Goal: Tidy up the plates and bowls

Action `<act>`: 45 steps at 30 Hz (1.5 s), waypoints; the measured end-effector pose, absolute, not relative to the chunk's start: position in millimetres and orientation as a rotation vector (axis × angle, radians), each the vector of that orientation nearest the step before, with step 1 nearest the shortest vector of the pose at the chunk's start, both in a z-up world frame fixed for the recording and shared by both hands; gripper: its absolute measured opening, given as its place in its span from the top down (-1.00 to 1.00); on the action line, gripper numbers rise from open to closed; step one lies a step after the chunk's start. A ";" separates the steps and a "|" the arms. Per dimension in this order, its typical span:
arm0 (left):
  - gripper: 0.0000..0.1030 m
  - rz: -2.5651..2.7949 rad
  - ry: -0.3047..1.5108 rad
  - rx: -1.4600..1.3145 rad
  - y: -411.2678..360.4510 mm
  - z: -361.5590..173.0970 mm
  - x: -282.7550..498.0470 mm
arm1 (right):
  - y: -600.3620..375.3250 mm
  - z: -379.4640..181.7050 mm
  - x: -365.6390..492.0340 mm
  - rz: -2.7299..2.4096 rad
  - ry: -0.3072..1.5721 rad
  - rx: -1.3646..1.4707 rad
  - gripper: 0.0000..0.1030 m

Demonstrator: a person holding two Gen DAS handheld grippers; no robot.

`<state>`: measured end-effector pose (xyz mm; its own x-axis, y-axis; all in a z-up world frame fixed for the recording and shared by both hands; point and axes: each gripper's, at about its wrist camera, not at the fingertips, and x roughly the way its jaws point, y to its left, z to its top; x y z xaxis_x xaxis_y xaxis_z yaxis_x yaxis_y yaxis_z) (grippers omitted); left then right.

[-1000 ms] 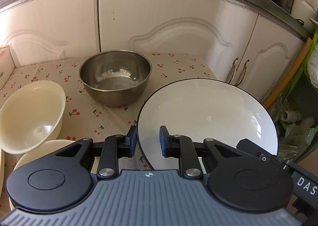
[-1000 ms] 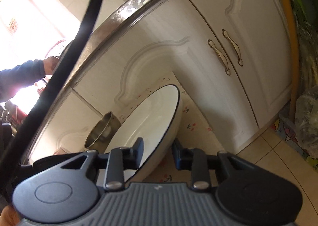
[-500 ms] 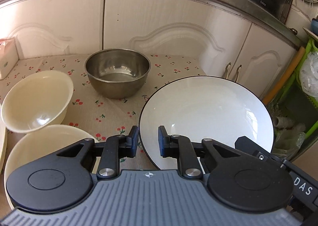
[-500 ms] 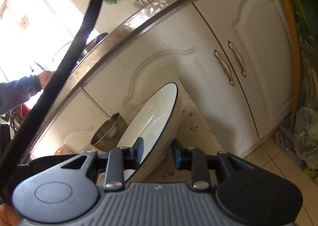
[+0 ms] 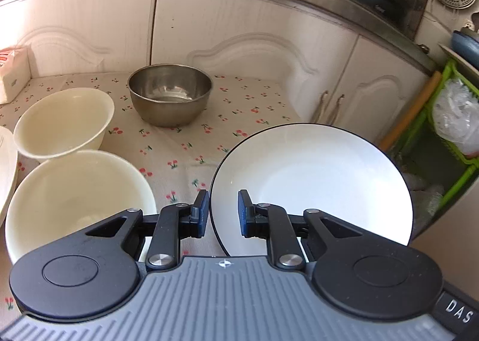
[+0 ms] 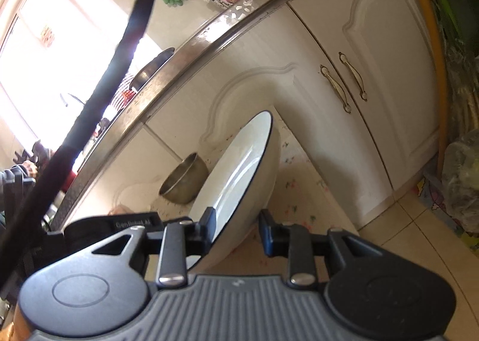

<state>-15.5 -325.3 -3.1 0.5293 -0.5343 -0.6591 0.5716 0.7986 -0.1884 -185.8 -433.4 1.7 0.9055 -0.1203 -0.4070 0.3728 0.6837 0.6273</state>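
Observation:
A white plate with a dark rim (image 5: pixel 314 185) is held in the air, lifted off the cherry-print cloth (image 5: pixel 185 149). My right gripper (image 6: pixel 236 228) straddles the plate's near edge (image 6: pixel 239 179) and holds it tilted on edge. My left gripper (image 5: pixel 221 213) has its jaws a little apart, the plate's left rim between them without clear contact. Two cream bowls (image 5: pixel 64 120) (image 5: pixel 74 200) sit at the left. A steel bowl (image 5: pixel 170 93) stands at the back and shows in the right wrist view (image 6: pixel 185 179).
White cabinet doors (image 5: pixel 239 32) stand behind the cloth, with handles (image 6: pixel 344 86) at the right. A green rack with plastic bags (image 5: pixel 449 119) is at the far right. A tissue pack (image 5: pixel 12 71) lies at back left. A white dish edge (image 5: pixel 6 167) shows at far left.
Both grippers and the plate have risen and drawn back from the cabinet. The steel bowl looks farther away. The second cream bowl has come fully into view below the left gripper.

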 end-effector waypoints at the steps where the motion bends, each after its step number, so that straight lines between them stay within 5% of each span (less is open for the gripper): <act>1: 0.65 -0.665 0.770 0.046 -322.8 -2.7 -19.1 | -431.1 2.3 -190.0 -0.281 0.354 0.770 0.42; 31: 0.66 -0.592 0.765 -0.125 -176.4 -3.6 -117.5 | -339.1 -2.0 -247.0 -0.066 0.563 0.768 0.39; 45: 0.66 -0.578 0.756 -0.138 -171.0 -5.8 -123.4 | -329.5 -3.1 -253.6 -0.067 0.566 0.767 0.39</act>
